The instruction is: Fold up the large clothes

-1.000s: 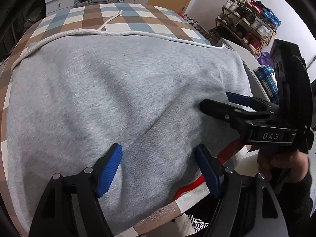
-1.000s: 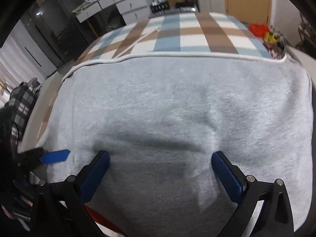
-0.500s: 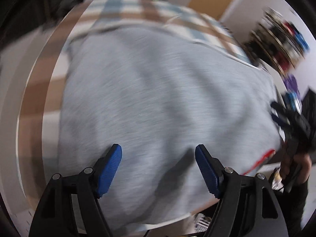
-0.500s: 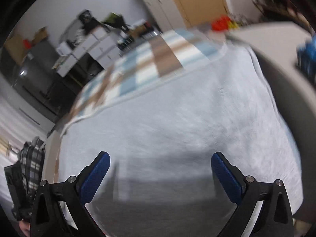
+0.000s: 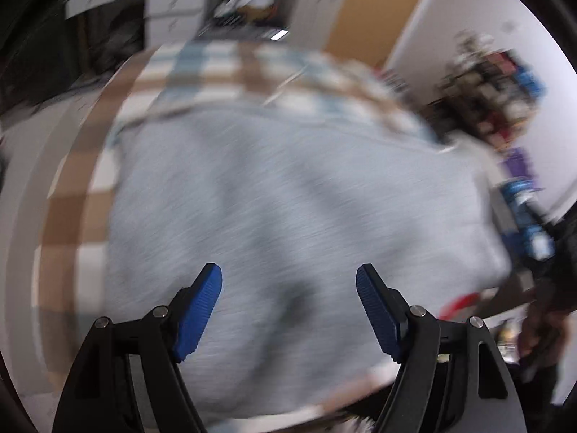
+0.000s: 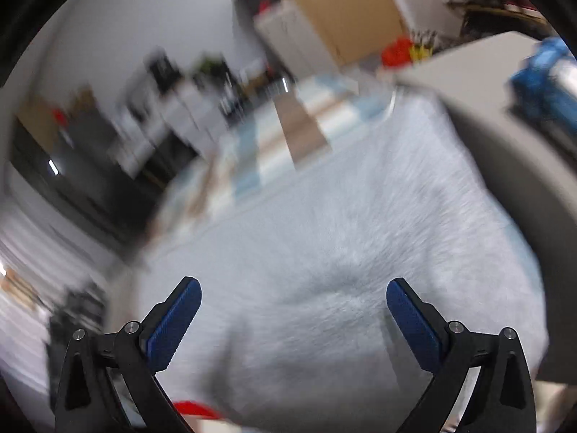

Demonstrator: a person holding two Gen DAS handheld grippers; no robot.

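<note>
A large light grey sweatshirt (image 5: 288,209) lies folded flat on a checked tablecloth (image 5: 202,68); a red strip (image 5: 459,303) shows under its near right edge. My left gripper (image 5: 288,281) hangs open above the garment's near part, nothing between its blue pads. In the right wrist view the same grey sweatshirt (image 6: 342,259) fills the lower frame, and my right gripper (image 6: 294,296) stands open over it, empty. At the right edge of the left wrist view a blurred blue and black shape (image 5: 526,216) held by a dark-sleeved hand (image 5: 541,328) looks like my right gripper.
The checked cloth (image 6: 285,137) stretches to the table's far side. White drawers (image 5: 173,11), a tan door (image 5: 364,11) and a shoe rack (image 5: 494,83) stand behind. A grey surface (image 6: 479,83) and a blue object (image 6: 548,86) sit to the right.
Both grippers have lifted and pulled back from the sweatshirt, still open. The right one has rolled and swung rightward, so the table now looks tilted. Both views have become blurred.
</note>
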